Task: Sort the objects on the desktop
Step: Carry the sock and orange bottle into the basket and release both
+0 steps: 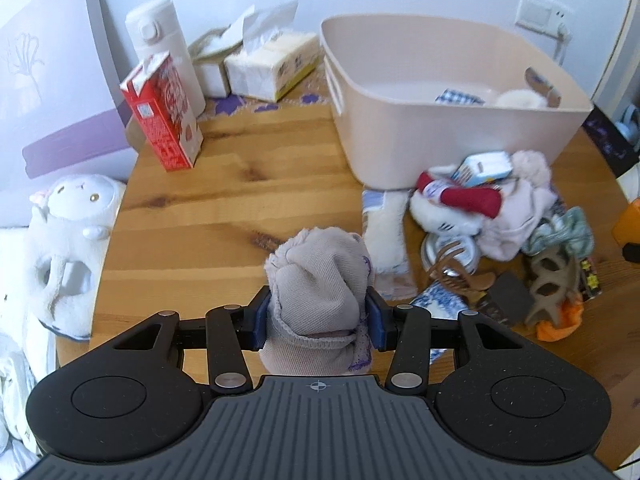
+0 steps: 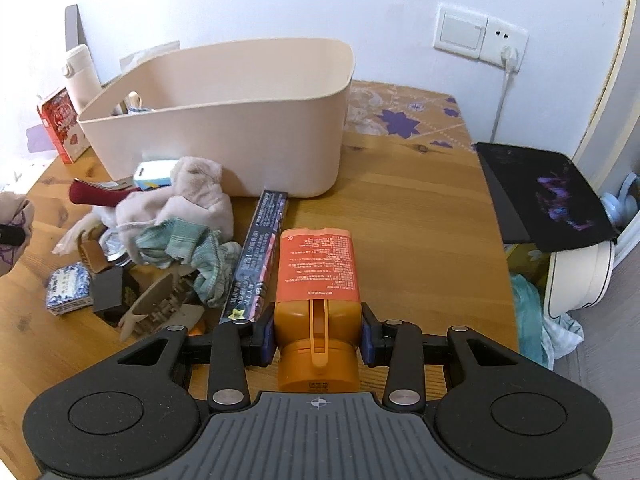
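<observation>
Your left gripper (image 1: 318, 318) is clamped on a grey sock (image 1: 318, 280), blue pads pressed into both sides of the bundle, and it's lifted clear of the table (image 1: 240, 188). The bin (image 1: 440, 128) sits ahead and to the right of that sock, with a few bits already lying in its bottom.

Your right gripper (image 2: 318, 334) is squeezing an orange bottle (image 2: 316, 280) at its lower body, cap end toward the camera. From there the bin (image 2: 224, 136) is up ahead, a bit left.

The rest of the pile (image 2: 160, 224) is heaped right against the bin's front wall: pinkish cloth, a teal scrunchie, a red sock, a hair claw. A dark long box (image 2: 260, 256) lies beside it, one end near the bin.
</observation>
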The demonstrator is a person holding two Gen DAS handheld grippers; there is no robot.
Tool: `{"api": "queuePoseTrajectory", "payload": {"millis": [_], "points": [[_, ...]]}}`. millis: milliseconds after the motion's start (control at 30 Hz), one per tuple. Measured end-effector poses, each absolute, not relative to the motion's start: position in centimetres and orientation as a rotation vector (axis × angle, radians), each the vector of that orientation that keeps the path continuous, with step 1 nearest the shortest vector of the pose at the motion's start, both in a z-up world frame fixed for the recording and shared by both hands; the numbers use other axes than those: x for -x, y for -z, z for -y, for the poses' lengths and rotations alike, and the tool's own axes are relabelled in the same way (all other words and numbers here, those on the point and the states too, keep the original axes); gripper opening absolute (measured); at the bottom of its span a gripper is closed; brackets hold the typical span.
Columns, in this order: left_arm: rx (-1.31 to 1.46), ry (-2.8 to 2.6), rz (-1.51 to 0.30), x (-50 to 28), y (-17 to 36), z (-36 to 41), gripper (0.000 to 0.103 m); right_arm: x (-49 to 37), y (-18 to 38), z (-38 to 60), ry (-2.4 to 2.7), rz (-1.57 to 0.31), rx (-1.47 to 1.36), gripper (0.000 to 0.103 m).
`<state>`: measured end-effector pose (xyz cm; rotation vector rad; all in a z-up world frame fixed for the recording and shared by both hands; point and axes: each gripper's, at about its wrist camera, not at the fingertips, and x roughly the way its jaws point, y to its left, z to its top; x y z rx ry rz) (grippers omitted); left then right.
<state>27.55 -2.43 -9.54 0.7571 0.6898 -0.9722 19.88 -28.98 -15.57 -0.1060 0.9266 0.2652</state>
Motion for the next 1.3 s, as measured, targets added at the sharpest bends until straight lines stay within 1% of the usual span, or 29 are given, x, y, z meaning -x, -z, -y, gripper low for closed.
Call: {"api": "queuePoseTrajectory", "payload": {"millis": [367,800,1067,1300], "points": [[-0.715,1.039,-0.583,-25.8,5.5,2.6,0.048,-19.4,11.2,29.0,-0.274,-0.827,0.093,0.037],[-0.693,1.113,-0.410,-24.2,0.0,7.5,0.048,-22.8,7.0,28.5,-0.337,-0.724,0.119,0.037],[-0.690,1.148,-0.362,-23.2,-0.5,12.1,0.048,-26.5,6.1,27.3,-0.377,-0.678,0.154,0.037],[-0.717,1.132,-0.381,-22.6,1.0,16.1,0.048,-29.8,6.1,26.6,-0.402,-0.659,0.166,0.037]]}}
